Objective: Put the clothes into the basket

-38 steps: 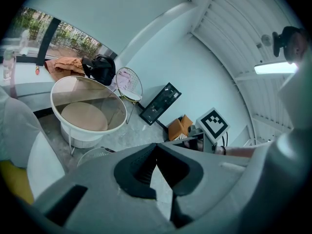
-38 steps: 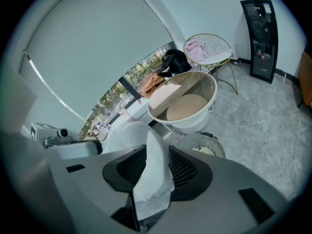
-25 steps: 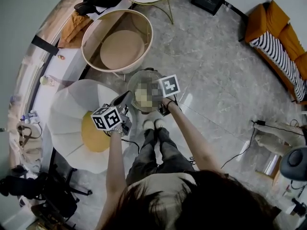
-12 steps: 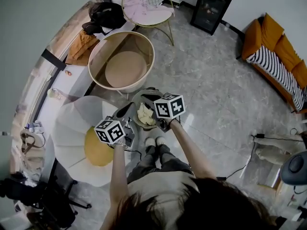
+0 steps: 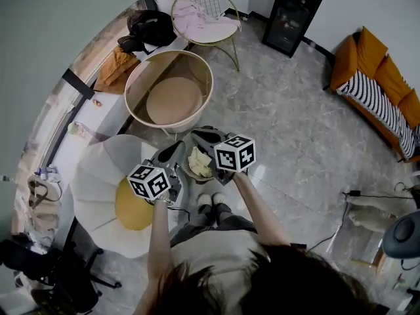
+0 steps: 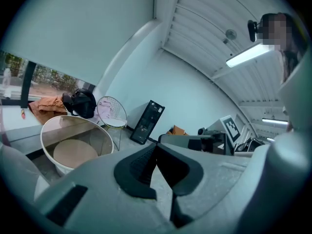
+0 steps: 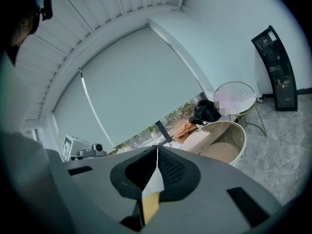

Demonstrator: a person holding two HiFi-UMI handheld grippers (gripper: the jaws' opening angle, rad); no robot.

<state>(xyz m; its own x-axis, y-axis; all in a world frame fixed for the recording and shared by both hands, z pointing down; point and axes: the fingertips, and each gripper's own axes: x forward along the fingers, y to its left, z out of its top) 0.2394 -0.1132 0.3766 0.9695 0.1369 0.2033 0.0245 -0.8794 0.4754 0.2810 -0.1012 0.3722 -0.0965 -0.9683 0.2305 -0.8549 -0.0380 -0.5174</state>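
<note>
A pale yellow cloth (image 5: 199,162) hangs over the small round wire basket (image 5: 186,172) just ahead of the person's feet. My right gripper (image 5: 205,136) is shut on this cloth; in the right gripper view a white and yellow fold (image 7: 151,190) is pinched between its jaws (image 7: 156,150). To the left of the basket, my left gripper (image 5: 172,152) is held up with its jaw tips meeting and nothing between them (image 6: 156,146). More clothes, pink ones (image 5: 197,20), lie on a wire chair at the back.
A big round beige tub (image 5: 169,90) stands beyond the basket, and a white petal-shaped chair with a yellow cushion (image 5: 131,202) is at the left. A black bag (image 5: 151,25) and orange clothing (image 5: 115,64) lie by the window. A black cabinet (image 5: 293,5) and an orange sofa (image 5: 374,71) stand far right.
Both grippers have risen toward the head camera. The pale yellow cloth has come up with the right gripper above the basket.
</note>
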